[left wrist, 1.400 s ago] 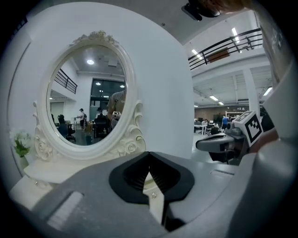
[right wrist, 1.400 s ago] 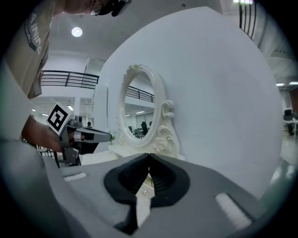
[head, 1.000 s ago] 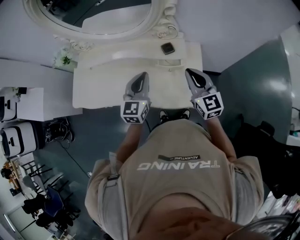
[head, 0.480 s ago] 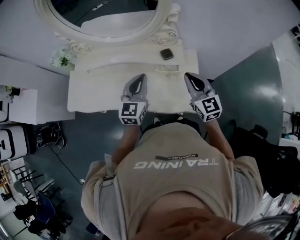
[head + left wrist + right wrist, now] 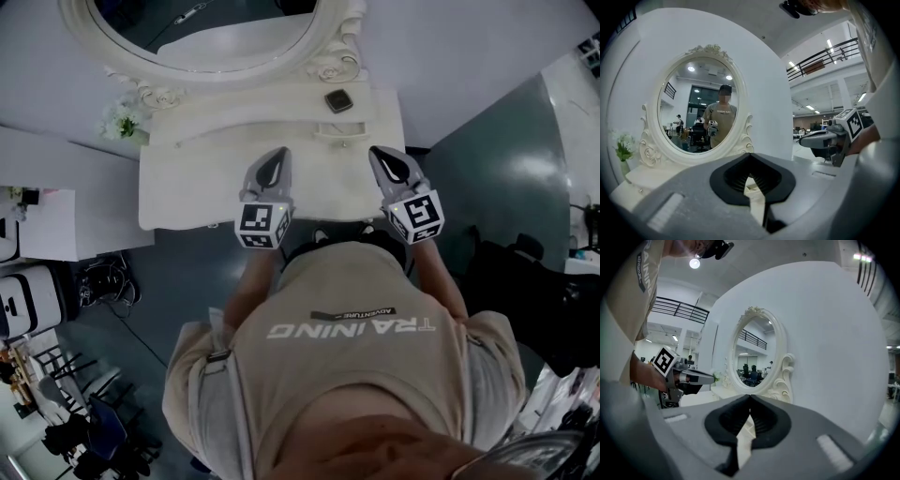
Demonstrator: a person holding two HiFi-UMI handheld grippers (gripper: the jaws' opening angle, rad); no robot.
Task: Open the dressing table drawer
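The white dressing table [image 5: 187, 187] stands against the wall under its oval mirror [image 5: 216, 28]. Its front face is hidden from above, so I see no drawer front there. A small white handle [image 5: 340, 134] shows on the raised back ledge. My left gripper [image 5: 280, 151] hovers over the middle of the tabletop, shut and empty. My right gripper [image 5: 374, 151] hovers beside it near the right end, also shut on nothing. In the left gripper view the closed tips [image 5: 750, 155] point at the mirror [image 5: 701, 103]. In the right gripper view the closed tips [image 5: 750, 396] point at the mirror frame [image 5: 783, 376].
A small dark square object [image 5: 338, 100] lies on the back ledge. White flowers [image 5: 117, 120] stand at the table's back left corner. A white counter [image 5: 56, 225] adjoins the table on the left. Chairs and gear [image 5: 75, 431] crowd the lower left floor. A dark bulky thing [image 5: 525, 281] sits right.
Both grippers have drifted a little over the tabletop, side by side, with jaws still shut. The head view has shifted slightly, so the table sits a bit lower in the picture.
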